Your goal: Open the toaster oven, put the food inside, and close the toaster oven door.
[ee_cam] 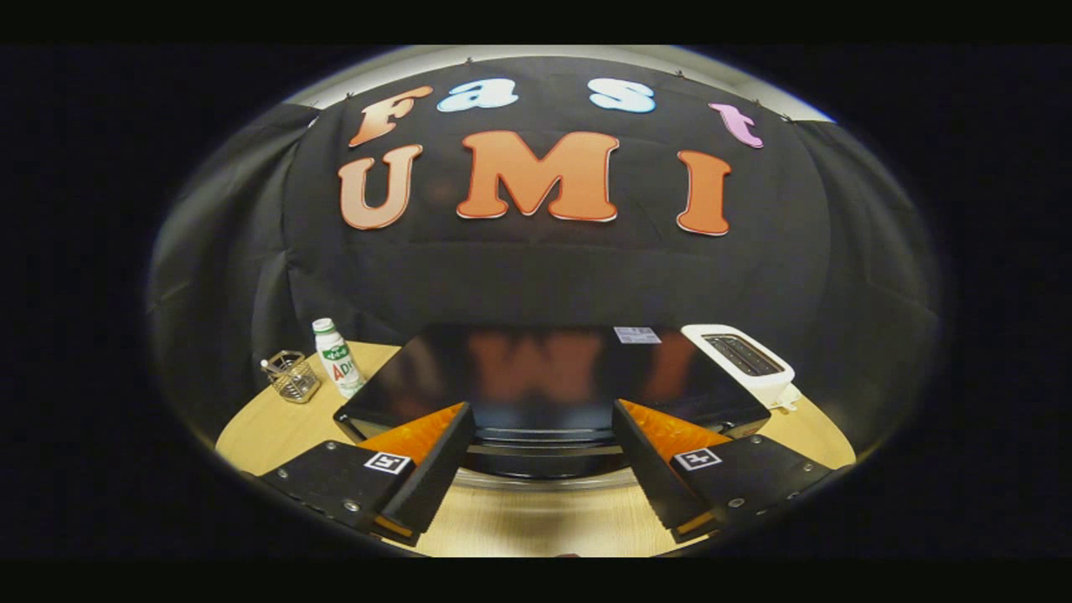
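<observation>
Since the door of the glossy black box-shaped toaster oven (544,377) appears closed, with its silver handle bar (544,480) lying just ahead of the fingers, the task is judged to be at its first step: opening, loading and closing all remain. This oven is the largest item on the round light wooden table (260,435), standing at its centre. A white slot toaster (741,360) stands just beside the oven's right rear corner. A white plastic bottle with a green cap (337,356) stands near the left rear corner, with a small wire-mesh holder (293,377) beside it. The gripper (540,477) has its fingers spread wide, gripping nothing. No food can be identified.
</observation>
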The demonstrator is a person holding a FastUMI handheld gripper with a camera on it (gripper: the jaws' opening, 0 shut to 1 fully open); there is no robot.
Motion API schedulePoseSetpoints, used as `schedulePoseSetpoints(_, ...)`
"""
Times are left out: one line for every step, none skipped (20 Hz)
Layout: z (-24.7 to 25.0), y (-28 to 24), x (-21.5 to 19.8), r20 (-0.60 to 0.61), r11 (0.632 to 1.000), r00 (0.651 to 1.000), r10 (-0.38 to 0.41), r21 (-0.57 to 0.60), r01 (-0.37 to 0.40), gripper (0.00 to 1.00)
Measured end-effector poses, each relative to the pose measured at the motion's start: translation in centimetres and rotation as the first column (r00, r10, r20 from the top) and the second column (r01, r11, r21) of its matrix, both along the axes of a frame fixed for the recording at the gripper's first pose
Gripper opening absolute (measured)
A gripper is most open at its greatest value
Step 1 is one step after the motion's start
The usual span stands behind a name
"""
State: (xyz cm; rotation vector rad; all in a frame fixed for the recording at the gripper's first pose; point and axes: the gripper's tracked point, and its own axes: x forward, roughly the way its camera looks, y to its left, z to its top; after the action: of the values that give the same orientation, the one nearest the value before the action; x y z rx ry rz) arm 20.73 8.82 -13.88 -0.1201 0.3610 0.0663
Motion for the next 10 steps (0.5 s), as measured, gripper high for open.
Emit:
schedulePoseSetpoints(0.5, 0.3, -0.2, 0.011, 1.000, 1.000, 0.006, 0.021, -0.007, 0.99)
schedulePoseSetpoints(0.0, 0.5, -0.5, -0.016, 0.999, 1.000, 0.016, 0.042, -0.015, 0.98)
schedulePoseSetpoints(-0.1, 0.6, -0.8, -0.001, 0.999, 0.999, 0.034, 0.016, -0.034, 0.98)
schedulePoseSetpoints(-0.4, 0.7, -1.1, -0.018, 0.999, 0.999, 0.042, 0.014, -0.042, 0.99)
schedulePoseSetpoints(-1.0, 0.9, -1.3, -0.021, 0.999, 0.998, 0.053, 0.008, -0.052, 0.98)
schedulePoseSetpoints(-0.8, 0.8, -1.6, -0.014, 0.998, 0.998, 0.057, 0.014, -0.057, 0.99)
schedulePoseSetpoints(-0.6, 0.6, -2.2, -0.016, 0.998, 0.998, 0.058, 0.015, -0.058, 0.98)
schedulePoseSetpoints(-0.5, 0.7, -2.6, -0.010, 0.998, 0.998, 0.062, 0.011, -0.062, 0.98)
schedulePoseSetpoints(-0.6, 0.6, -3.2, -0.006, 0.998, 0.998, 0.062, 0.009, -0.062, 0.98)
schedulePoseSetpoints(-0.6, 0.5, -3.8, 0.000, 0.998, 0.998, 0.061, 0.009, -0.061, 0.98)
